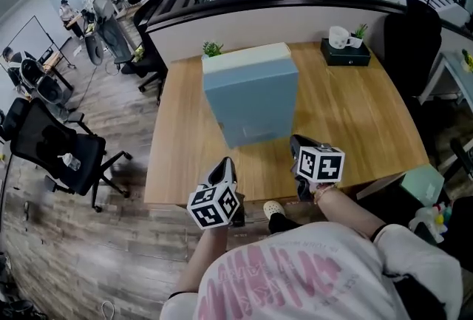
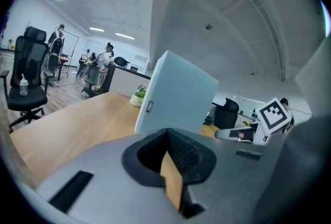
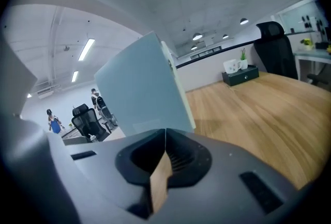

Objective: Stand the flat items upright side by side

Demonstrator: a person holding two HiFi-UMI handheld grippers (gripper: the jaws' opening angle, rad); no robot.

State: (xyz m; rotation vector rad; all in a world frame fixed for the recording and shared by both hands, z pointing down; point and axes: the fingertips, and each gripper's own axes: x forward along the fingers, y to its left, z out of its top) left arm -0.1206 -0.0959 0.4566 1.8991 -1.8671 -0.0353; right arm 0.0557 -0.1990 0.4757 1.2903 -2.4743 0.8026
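The blue item (image 1: 251, 100) stands upright at the middle of the table (image 1: 355, 111). A pale item (image 1: 244, 58) stands just behind it, at its 12 o'clock, face against face as far as the head view shows. From the right gripper view the pale one appears only as a thin cream edge along the blue face.

The left hand-held gripper (image 1: 228, 163) is at 7 o'clock of the pair and the right hand-held gripper (image 1: 297, 141) at 5 o'clock, both above the near part of the table and apart from the items. In each gripper view the jaws are pressed together, with nothing between them.

Judging by this, the two items are already up and together, so the placing step looks finished or nearly so. If any move is left, it would be only a light push to make the faces even, and the jaws would have to open first for a new grasp.

No brand or text can be read. A small dark tab (image 2: 150, 106) sits on the blue item's edge, too small to read. The shirt's pink print is cut off.

Farther out are a plant (image 1: 212, 49) at 11 o'clock and a mug (image 1: 339, 37) at 2 o'clock.
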